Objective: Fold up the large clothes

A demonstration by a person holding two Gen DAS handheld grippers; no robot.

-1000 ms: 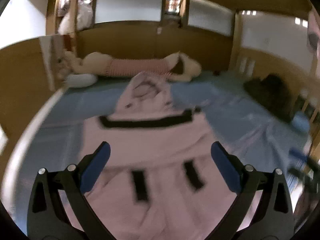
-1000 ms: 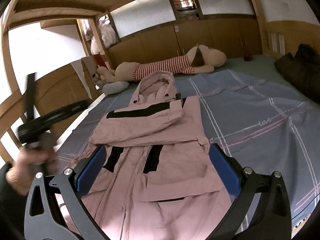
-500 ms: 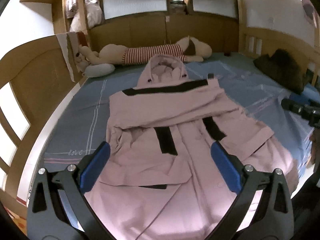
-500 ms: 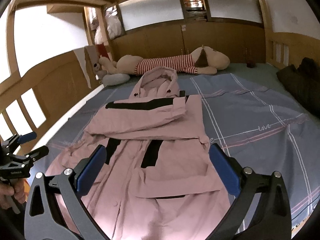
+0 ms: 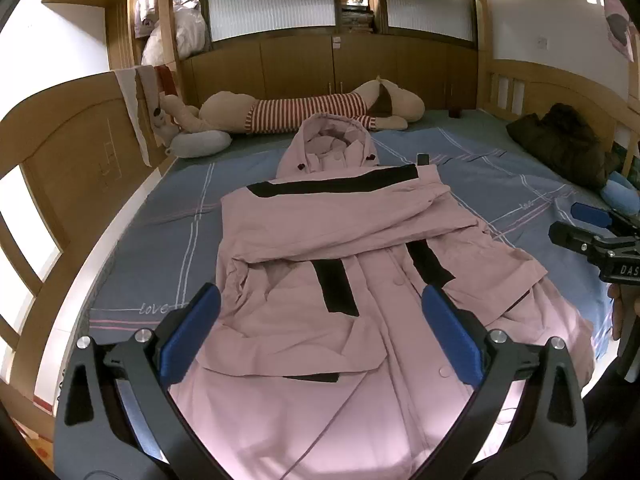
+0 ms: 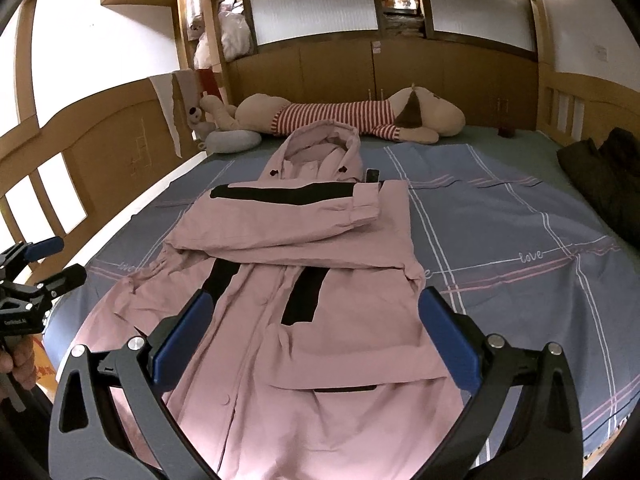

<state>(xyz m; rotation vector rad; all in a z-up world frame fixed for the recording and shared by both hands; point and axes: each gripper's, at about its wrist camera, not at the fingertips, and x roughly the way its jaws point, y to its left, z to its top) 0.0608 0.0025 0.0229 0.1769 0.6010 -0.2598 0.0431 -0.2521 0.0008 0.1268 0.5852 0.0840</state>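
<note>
1. Your pink coat (image 5: 320, 272) lies flat on the bed (image 5: 160, 248), long axis running near to far: hem at your end, hood (image 5: 328, 144) toward the plush dog (image 5: 304, 112).
2. Both sleeves are already crossed over the chest.
3. Left tool (image 5: 320, 332) hangs released over the hem's left part; right tool (image 6: 312, 336) is spread wide and empty over the right part.
4. Both sit about equally near the hem, so I'd take the two hem corners together and carry them far.
</note>
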